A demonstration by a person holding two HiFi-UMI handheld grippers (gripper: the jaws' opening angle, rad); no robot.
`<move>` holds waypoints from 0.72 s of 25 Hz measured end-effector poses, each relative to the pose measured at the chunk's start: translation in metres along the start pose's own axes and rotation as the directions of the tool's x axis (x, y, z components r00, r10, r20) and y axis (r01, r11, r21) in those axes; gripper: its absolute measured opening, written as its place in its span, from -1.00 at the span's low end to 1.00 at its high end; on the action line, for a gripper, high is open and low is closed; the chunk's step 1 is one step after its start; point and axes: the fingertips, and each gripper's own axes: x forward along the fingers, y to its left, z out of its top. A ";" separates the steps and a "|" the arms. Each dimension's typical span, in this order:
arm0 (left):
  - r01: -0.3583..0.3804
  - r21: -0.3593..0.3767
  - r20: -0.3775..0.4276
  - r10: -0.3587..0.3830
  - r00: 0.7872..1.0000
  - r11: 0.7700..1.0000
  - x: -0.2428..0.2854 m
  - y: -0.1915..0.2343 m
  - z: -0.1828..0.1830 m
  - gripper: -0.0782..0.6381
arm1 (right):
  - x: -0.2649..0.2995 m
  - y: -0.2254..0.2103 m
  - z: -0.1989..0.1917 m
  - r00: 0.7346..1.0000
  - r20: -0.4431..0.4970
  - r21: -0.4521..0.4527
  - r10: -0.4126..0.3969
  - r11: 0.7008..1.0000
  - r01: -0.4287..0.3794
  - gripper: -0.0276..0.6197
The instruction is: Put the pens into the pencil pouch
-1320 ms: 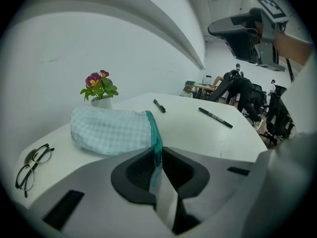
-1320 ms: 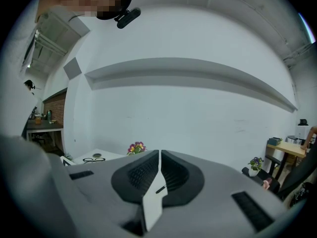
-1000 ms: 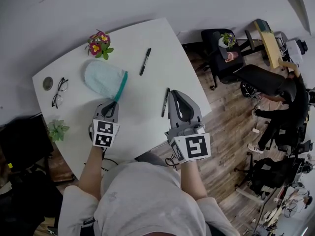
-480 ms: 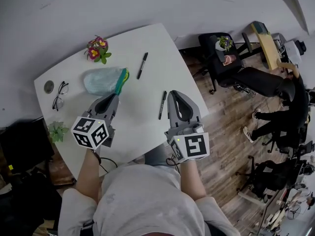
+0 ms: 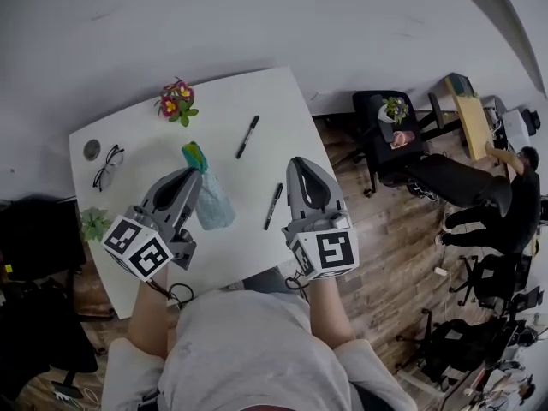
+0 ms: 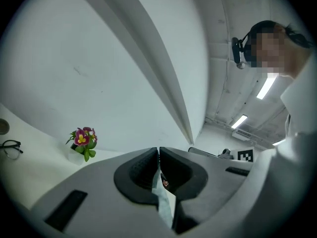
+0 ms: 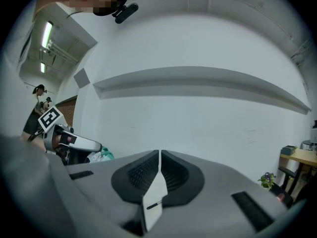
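My left gripper (image 5: 193,176) is shut on the pale blue pencil pouch (image 5: 211,204) and holds it up off the white table (image 5: 231,101), teal zipper end (image 5: 194,155) uppermost. The pouch's fabric (image 6: 164,202) shows pinched between the jaws in the left gripper view. One black pen (image 5: 248,135) lies at the table's far middle. A second black pen (image 5: 273,205) lies just left of my right gripper (image 5: 301,163), which is shut with nothing in it. That pen (image 7: 153,206) shows below the closed jaws in the right gripper view.
A potted flower (image 5: 175,99) stands at the table's far edge, with glasses (image 5: 109,167) and a small round disc (image 5: 92,149) at the far left. A green plant (image 5: 94,223) sits off the table's left edge. Office chairs (image 5: 445,178) stand on the wood floor to the right.
The left gripper, shut on the pouch's edge, has raised it from lying flat on the table and carried it nearer and rightward. The right gripper has stayed beside the near pen.
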 end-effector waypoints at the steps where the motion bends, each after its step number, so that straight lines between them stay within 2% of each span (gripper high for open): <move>1: -0.004 0.010 0.013 0.004 1.000 1.000 0.000 -0.005 0.002 -0.68 | 0.002 -0.002 0.002 1.000 0.004 -0.002 0.016 1.000 -0.016 -0.81; 9: -0.118 0.098 0.061 0.112 0.992 0.988 0.011 -0.033 -0.007 -0.68 | 0.026 -0.024 0.006 0.988 0.023 -0.033 0.152 0.988 -0.152 -0.81; 12: -0.155 0.119 0.090 0.145 0.985 0.981 0.015 -0.039 -0.005 -0.68 | 0.039 -0.033 0.004 0.976 -0.012 -0.079 0.216 0.973 -0.216 -0.81; 15: -0.190 0.141 0.123 0.173 0.977 0.972 0.020 -0.046 -0.001 -0.68 | 0.053 -0.037 -0.003 0.944 -0.088 -0.125 0.317 0.937 -0.327 -0.81; 17: -0.214 0.152 0.145 0.193 0.971 0.965 0.022 -0.049 -0.001 -0.68 | 0.062 -0.035 -0.010 0.910 -0.155 -0.184 0.385 0.894 -0.410 -0.81; 18: -0.227 0.156 0.155 0.203 0.967 0.961 0.024 -0.051 -0.001 -0.68 | 0.066 -0.033 -0.015 0.887 -0.195 -0.222 0.418 0.863 -0.455 -0.81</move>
